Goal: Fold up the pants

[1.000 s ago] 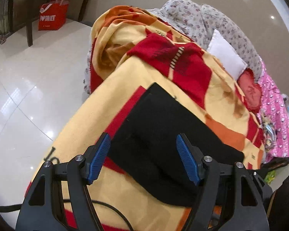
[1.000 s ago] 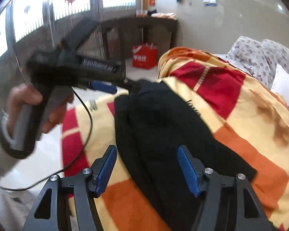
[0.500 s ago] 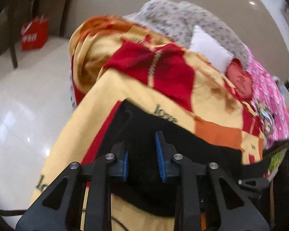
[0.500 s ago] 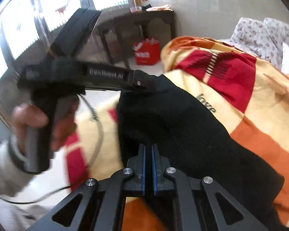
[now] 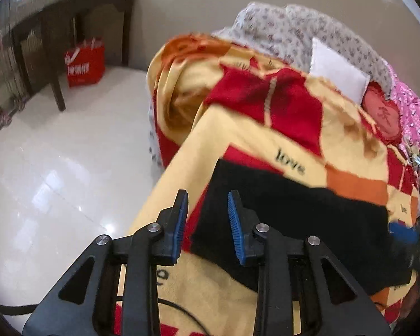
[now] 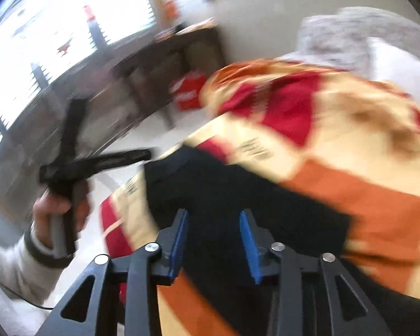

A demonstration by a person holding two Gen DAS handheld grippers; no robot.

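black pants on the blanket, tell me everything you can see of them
The black pants are plain dark cloth, soft and matte, lying flat in a folded slab on the yellow, red and orange blanket. One corner lies beside the printed word "love". No seams or pockets can be made out. The left hand-held gripper stands open over their near edge, not pinching them.

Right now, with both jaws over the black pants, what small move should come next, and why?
Probably lift both grippers a little clear. The left gripper and right gripper have just been opening their jaws; no cloth looks pinched between them, and the pants lie flat on the blanket, seemingly folded.
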